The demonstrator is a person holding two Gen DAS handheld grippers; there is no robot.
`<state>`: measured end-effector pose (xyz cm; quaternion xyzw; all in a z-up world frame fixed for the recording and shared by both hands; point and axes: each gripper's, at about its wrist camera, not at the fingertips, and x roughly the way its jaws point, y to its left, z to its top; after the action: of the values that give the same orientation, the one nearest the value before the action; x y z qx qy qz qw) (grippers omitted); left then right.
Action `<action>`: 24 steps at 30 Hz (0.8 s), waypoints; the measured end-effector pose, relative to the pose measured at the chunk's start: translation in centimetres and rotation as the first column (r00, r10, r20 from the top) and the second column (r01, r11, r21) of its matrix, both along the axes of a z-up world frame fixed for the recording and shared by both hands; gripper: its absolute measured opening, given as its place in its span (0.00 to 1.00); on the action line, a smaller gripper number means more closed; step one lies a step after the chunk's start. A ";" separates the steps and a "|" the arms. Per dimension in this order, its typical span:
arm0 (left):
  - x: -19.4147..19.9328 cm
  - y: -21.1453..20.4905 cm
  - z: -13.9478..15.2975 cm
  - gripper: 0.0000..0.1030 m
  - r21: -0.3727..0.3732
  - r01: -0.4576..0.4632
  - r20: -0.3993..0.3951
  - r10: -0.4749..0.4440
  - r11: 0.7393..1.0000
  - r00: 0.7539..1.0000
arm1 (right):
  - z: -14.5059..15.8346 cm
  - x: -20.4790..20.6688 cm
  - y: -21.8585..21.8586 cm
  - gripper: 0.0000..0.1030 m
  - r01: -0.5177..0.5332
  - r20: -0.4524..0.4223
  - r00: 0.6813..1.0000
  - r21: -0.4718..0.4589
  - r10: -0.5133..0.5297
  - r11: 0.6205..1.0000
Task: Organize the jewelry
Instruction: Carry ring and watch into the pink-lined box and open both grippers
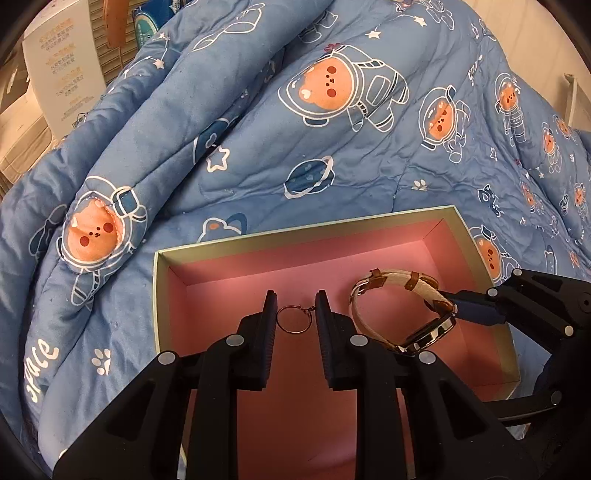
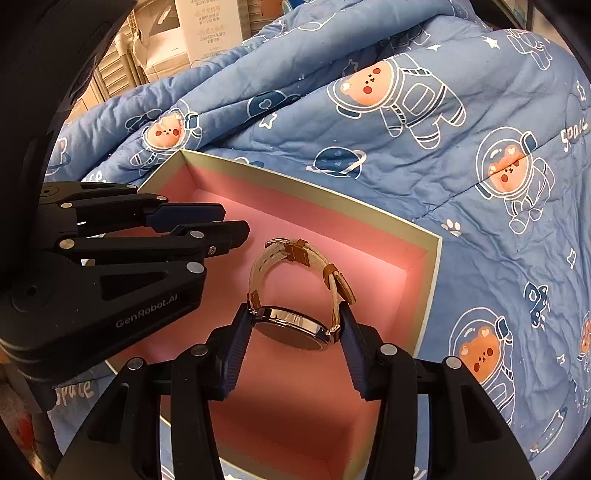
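Note:
A pink-lined box with a pale green rim (image 1: pixel 306 225) (image 2: pixel 314 188) lies open on the quilt. Over its inside, my left gripper (image 1: pixel 296 295) is shut on a thin metal hoop earring (image 1: pixel 293 319), which spans the narrow gap between the pads. My right gripper (image 2: pixel 293 307) is shut on a wristwatch (image 2: pixel 291 326) with a dark dial and a cream strap with tan leather trim. It pinches the round case from both sides while the strap loops forward above the box floor. Each gripper shows in the other's view: the right gripper (image 1: pixel 448 308) with the watch (image 1: pixel 399 277), and the left gripper (image 2: pixel 236 219) at the left edge.
A blue quilt (image 1: pixel 258 129) (image 2: pixel 406 166) printed with astronaut bears, lying in thick folds, surrounds the box on all sides. A white carton with printed text (image 1: pixel 59 66) (image 2: pixel 207 26) and slatted crates stand beyond the quilt at the upper left.

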<state>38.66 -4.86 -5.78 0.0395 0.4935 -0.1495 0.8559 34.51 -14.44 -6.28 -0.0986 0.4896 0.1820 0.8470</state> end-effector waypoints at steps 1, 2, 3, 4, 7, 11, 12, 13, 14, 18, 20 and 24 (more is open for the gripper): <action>0.1 -0.1 -0.2 0.21 0.001 0.002 0.000 -0.002 1.000 1.000 | -0.1 0.1 0.2 0.44 -0.006 0.003 1.000 -0.009 0.006 1.000; 0.2 -0.1 -0.3 0.21 0.003 0.004 -0.001 -0.004 1.000 1.000 | -0.2 0.2 0.3 0.44 -0.009 0.006 1.000 -0.019 0.009 1.000; 0.2 -0.2 -0.5 0.21 0.003 0.004 -0.002 -0.004 1.000 1.000 | -0.3 0.2 0.5 0.44 -0.011 0.009 1.000 -0.028 0.011 1.000; 0.4 -0.3 -0.6 0.21 0.001 0.002 -0.004 -0.002 1.000 1.000 | -0.4 0.3 0.6 0.44 -0.013 0.010 1.000 -0.034 0.013 0.999; 0.5 -0.3 -0.7 0.21 0.002 -0.003 -0.011 0.003 1.000 1.000 | -0.6 0.4 1.0 0.46 -0.032 0.005 0.999 -0.047 0.032 0.998; 0.3 -0.4 -0.4 0.27 0.014 0.008 -0.006 -0.008 1.000 1.000 | -0.8 0.4 1.1 0.47 -0.034 0.012 0.999 -0.048 0.035 0.998; 0.3 -0.4 -0.3 0.30 0.008 0.011 -0.004 -0.011 1.000 1.000 | -0.7 0.4 1.1 0.50 -0.035 0.015 0.999 -0.049 0.036 0.998; 0.2 -0.4 -0.2 0.35 0.005 0.013 0.001 -0.013 1.000 1.000 | -0.6 0.4 1.1 0.53 -0.034 0.019 0.999 -0.052 0.035 0.998; 0.0 -0.6 0.0 0.40 0.005 0.016 0.008 -0.016 1.000 1.000 | -0.6 0.5 1.1 0.58 -0.031 0.026 0.999 -0.052 0.033 0.998; -0.6 -0.4 1.4 0.70 0.001 -0.001 0.065 0.001 1.000 0.998 | 0.4 -0.3 0.6 0.66 -0.034 0.064 0.997 -0.067 0.039 0.997; -0.8 -0.2 2.1 0.70 -0.001 -0.002 0.076 0.002 1.000 0.997 | 1.4 -1.3 0.0 0.68 -0.039 0.102 0.994 -0.100 0.049 0.994; -1.9 0.7 4.0 0.72 -0.027 -0.006 0.117 0.010 1.000 0.993 | 3.1 -3.6 -1.8 0.76 -0.033 0.174 0.983 -0.112 0.053 0.993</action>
<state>36.77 -4.13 -1.75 0.0350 0.4406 -0.1499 0.8844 30.91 -16.19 -3.17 -0.1711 0.4194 0.1638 0.8763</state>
